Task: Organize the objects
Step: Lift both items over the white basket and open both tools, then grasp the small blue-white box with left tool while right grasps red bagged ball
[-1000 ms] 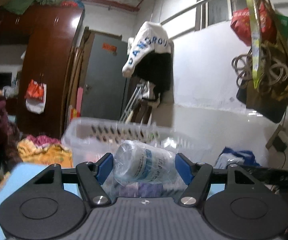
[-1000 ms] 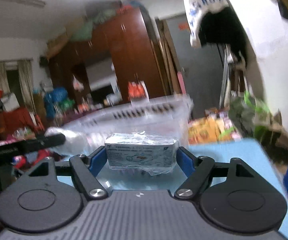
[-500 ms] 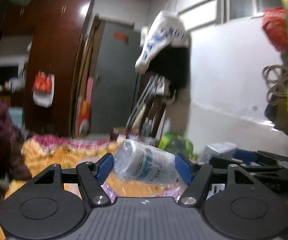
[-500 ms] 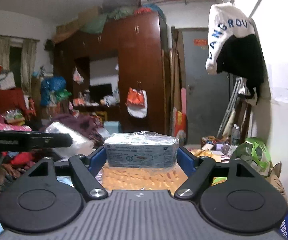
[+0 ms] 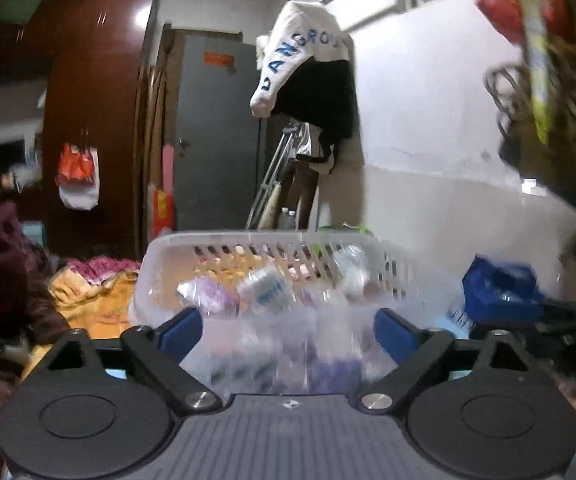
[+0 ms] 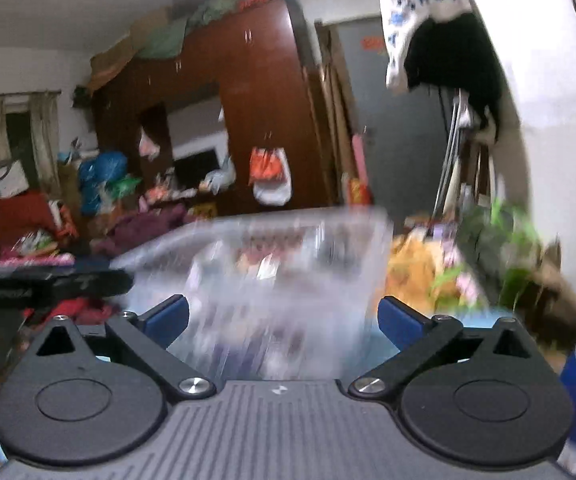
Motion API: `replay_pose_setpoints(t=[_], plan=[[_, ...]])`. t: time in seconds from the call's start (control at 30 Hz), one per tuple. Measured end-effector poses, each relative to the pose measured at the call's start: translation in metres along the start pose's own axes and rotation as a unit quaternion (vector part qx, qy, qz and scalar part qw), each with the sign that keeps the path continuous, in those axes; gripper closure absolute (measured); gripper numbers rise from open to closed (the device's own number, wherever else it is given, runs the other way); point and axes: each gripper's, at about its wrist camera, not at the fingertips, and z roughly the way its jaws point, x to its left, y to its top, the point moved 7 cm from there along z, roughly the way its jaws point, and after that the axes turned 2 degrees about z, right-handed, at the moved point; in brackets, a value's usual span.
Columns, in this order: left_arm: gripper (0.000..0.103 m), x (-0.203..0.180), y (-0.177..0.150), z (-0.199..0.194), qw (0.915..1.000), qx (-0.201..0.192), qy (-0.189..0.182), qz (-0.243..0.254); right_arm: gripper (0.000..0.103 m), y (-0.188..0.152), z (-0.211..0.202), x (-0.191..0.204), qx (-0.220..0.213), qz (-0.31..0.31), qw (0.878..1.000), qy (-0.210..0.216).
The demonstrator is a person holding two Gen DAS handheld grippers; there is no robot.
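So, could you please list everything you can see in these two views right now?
basket: one, clear plastic, slotted wall, just ahead of both tools
packets: several, wrapped, white, blue and purple, inside the basket, blurred
wardrobe: one, dark brown, back wall
door: one, grey, right of the wardrobe
jacket: one, white and black with blue letters, hanging on the white wall
bag: one, orange and white, hanging on the wardrobe
cloth: one heap, yellow, left of the basket
left tool: jaws have just been opening, now wide, nothing between them
right tool: jaws have just been opening, now wide, nothing between them
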Motion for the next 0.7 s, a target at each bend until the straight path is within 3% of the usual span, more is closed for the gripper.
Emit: replay_pose_setpoints(t=[0.1, 0.2, 0.47, 0.57, 0.67, 0.7], plan=[[0.009, -0.006, -0.025, 0.003, 0.9985, 0.047, -0.013, -0.027, 0.0, -0.044, -0.014, 0.012, 0.021, 0.024, 0.999, 0.017], [0.009, -0.018, -0.033, 0.001, 0.9985, 0.045, -0.031, -0.001, 0.0, -0.068, -0.025, 0.022, 0.015, 0.049, 0.998, 0.033], [0.01, -0.026, -0.052, 0.021, 0.9958, 0.087, -0.027, 0.004, 0.0, -0.1, -0.015, 0.07, 0.063, -0.025, 0.995, 0.071], [0.01, -0.026, -0.055, 0.023, 0.995, 0.095, -0.029, 0.001, 0.003, -0.105, -0.012, 0.078, 0.068, -0.06, 0.994, 0.056], [0.01, -0.031, -0.058, 0.028, 0.9943, 0.102, -0.033, 0.004, 0.026, -0.108, -0.009, 0.075, 0.08, -0.062, 0.993, 0.06], [0.01, -0.034, -0.06, 0.03, 0.994, 0.105, -0.032, 0.006, 0.043, -0.108, -0.009, 0.072, 0.084, -0.054, 0.993, 0.064]])
